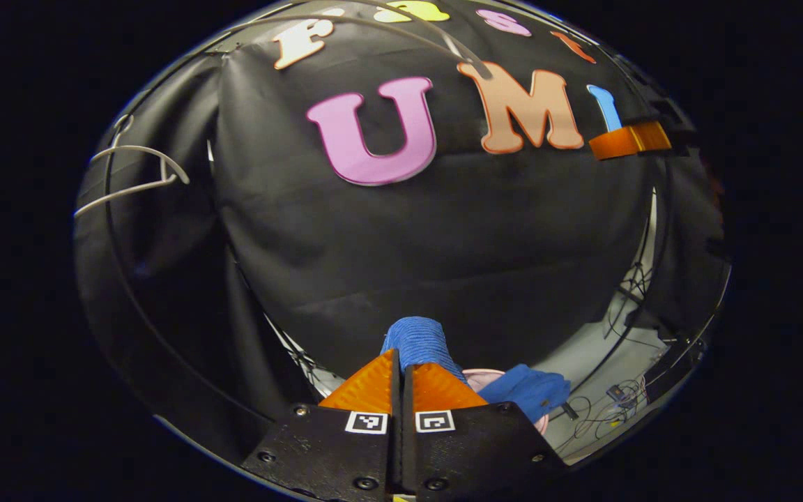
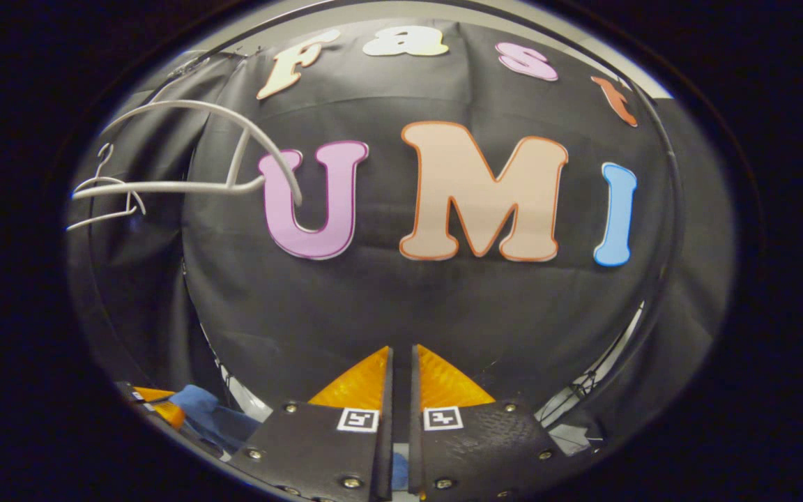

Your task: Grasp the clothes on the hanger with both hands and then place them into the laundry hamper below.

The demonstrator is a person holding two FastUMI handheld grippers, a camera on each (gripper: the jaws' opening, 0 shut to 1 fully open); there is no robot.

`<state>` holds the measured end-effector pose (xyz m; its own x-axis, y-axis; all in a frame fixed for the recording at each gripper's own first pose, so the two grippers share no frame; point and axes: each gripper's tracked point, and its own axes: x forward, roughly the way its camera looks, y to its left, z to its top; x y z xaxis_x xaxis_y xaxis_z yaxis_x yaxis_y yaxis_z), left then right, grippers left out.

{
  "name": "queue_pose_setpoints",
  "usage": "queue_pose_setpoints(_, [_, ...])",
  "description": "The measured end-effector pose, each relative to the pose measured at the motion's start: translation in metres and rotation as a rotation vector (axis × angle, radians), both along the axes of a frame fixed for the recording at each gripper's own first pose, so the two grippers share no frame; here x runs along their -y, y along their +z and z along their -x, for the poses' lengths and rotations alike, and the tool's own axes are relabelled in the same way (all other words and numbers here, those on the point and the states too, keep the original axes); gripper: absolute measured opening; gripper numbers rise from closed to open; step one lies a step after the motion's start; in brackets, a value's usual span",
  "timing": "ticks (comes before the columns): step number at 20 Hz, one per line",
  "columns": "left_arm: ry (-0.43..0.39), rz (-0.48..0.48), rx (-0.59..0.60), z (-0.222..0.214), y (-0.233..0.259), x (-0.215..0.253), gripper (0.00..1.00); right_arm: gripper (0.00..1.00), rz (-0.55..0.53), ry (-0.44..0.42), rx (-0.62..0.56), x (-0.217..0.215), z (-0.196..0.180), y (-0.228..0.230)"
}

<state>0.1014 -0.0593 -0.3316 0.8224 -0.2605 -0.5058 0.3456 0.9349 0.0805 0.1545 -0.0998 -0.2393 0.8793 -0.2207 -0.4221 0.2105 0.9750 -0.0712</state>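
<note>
No word, brand or number can be read on any object in the two views. The only signs are small black-and-white square markers: in the left gripper view one sits on each black finger base of the left gripper, and in the right gripper view one sits on each black finger base of the right gripper. These markers are coded patterns, not letters, so they give no readable text.

Orange ribbed fingers, black screwed mounts, seemingly square markers.
</note>
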Motion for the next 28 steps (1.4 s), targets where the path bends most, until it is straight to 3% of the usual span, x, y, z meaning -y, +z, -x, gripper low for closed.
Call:
queue_pose_setpoints(6, [-0.017, 0.009, -0.099, 0.013, -0.037, 0.016, 0.01, 0.09, -0.024, -0.002, -0.051, 0.003, 0.027, -0.021])
queue_pose_setpoints(15, [0.007, 0.014, -0.257, 0.032, -0.092, 0.015, 0.07, 0.09, -0.029, 0.035, -0.09, -0.005, 0.03, -0.037])
queue_pose_setpoints(20, [0.009, 0.013, -0.248, 0.032, -0.088, 0.012, 0.15, 0.09, -0.029, 0.052, -0.103, -0.014, 0.03, -0.045])
queue_pose_setpoints(28, [0.039, 0.022, -0.234, 0.023, -0.082, 0.002, 0.15, 0.09, -0.041, 0.085, -0.122, -0.028, 0.03, -0.055])
